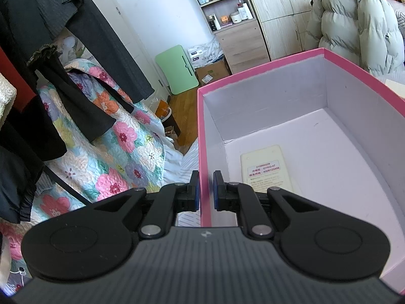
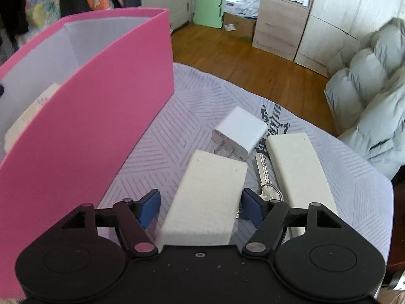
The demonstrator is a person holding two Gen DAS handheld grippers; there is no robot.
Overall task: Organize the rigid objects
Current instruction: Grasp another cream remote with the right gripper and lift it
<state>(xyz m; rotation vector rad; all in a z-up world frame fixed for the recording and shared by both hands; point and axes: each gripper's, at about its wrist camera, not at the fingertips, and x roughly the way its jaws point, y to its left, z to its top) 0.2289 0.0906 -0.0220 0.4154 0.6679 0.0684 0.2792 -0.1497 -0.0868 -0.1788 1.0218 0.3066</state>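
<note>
Left hand-held gripper (image 1: 205, 190): clamped on the pink box (image 1: 265, 68) wall.
Right hand-held gripper (image 2: 200, 209): wide, astride a cream remote (image 2: 210, 192), not pinching.
Remote: blank, rectangular, on the striped bedspread (image 2: 162, 131) beside keys (image 2: 265, 179), charger (image 2: 243, 131).

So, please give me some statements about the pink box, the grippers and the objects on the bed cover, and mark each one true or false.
1. The left gripper is shut on a wall of the pink cardboard box. True.
2. The pink cardboard box is empty. False: a cream remote control lies inside.
3. The right gripper straddles a cream rectangular block with its jaws open. True.
4. The white plug charger lies inside the box. False: it lies on the striped bed cover.
5. A silver key lies between two cream blocks. True.
</note>
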